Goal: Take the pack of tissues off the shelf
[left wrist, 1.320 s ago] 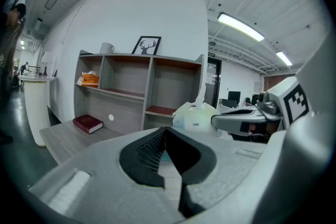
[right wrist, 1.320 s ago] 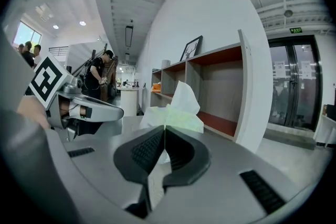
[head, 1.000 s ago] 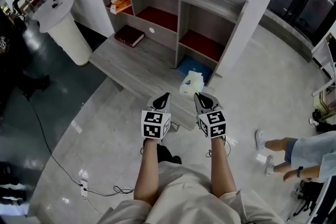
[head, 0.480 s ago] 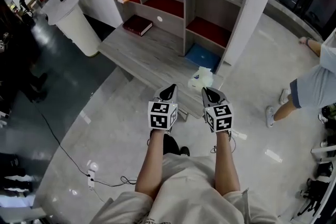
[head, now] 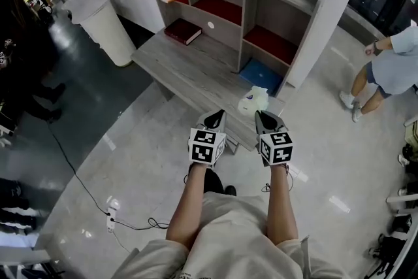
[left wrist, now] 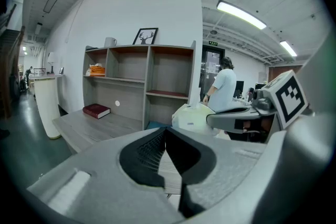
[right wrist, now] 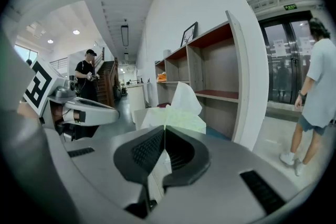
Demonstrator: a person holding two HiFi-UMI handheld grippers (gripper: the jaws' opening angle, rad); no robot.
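The pack of tissues (head: 253, 101) is white with a tissue sticking up, and it hangs over the front edge of the low grey desk (head: 189, 75), right at the tip of my right gripper (head: 262, 115). In the right gripper view the jaws are shut (right wrist: 164, 127) on the near edge of the pack (right wrist: 176, 113). My left gripper (head: 214, 117) is beside it, shut on nothing (left wrist: 166, 128). The left gripper view shows the pack (left wrist: 191, 115) held off the desk at the end of the right gripper (left wrist: 231, 120).
The grey shelf unit (head: 297, 16) with red shelf boards stands behind the desk. A blue item (head: 261, 75) lies in its bottom bay and a red book (head: 185, 31) on the desk. A white pedestal (head: 108, 16) stands left. A person (head: 392, 65) stands right. A cable (head: 111, 219) lies on the floor.
The pack has come a little away from the shelf's bottom bay toward the desk's front edge, along with my right gripper. A bystander has walked across at the right.
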